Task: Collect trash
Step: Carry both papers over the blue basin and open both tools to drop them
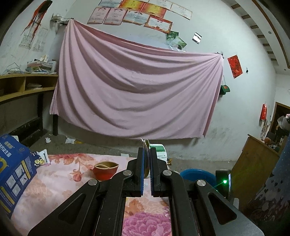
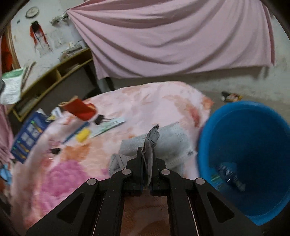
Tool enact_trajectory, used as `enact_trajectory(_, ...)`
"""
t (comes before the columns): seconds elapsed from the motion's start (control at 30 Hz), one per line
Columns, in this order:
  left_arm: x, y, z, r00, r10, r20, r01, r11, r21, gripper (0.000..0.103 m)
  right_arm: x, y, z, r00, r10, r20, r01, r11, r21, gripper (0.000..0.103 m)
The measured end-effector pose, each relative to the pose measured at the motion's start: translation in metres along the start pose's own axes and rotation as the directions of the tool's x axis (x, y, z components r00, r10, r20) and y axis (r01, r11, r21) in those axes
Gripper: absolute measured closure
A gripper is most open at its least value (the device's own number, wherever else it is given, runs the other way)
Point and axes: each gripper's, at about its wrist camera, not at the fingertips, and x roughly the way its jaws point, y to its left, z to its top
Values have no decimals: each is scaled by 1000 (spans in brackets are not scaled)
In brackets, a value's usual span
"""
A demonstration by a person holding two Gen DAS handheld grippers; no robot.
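The floral tabletop (image 2: 148,101) is motion-blurred in the right view. The right gripper (image 2: 147,158) pinches a grey tissue (image 2: 151,139) beside the blue bucket (image 2: 253,127). The left gripper (image 1: 146,154) fingers pinch a thin, half-hidden scrap (image 1: 145,142).

A pink sheet (image 1: 137,87) hangs draped across a scuffed white wall (image 1: 241,116), with certificates (image 1: 134,14) pinned above it. At the left stands a wooden shelf unit (image 1: 23,85) piled with books, and the floor (image 1: 199,154) is bare grey concrete under dim light.
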Motion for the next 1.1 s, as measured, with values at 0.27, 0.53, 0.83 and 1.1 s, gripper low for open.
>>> enact_trajectory(0.27, 7, -3, 0, 1000, -11, 5, 11, 1000, -2, 100, -26, 3, 25, 983, -23, 181, 38, 996, -82, 101)
enact_trajectory(0.53, 7, -7, 4, 999, -28, 17, 28, 1000, 5, 100, -45, 1, 39, 967, 9, 253, 9, 997, -72, 101)
enact_trajectory(0.83, 12, -32, 15, 992, -93, 81, 92, 996, 24, 100, -124, 16, 58, 870, -11, 492, 75, 991, -110, 100)
enact_trajectory(1.1, 27, -89, 39, 961, -224, 159, 213, 973, 88, 100, -195, 10, 65, 740, -69, 669, 190, 976, -109, 100)
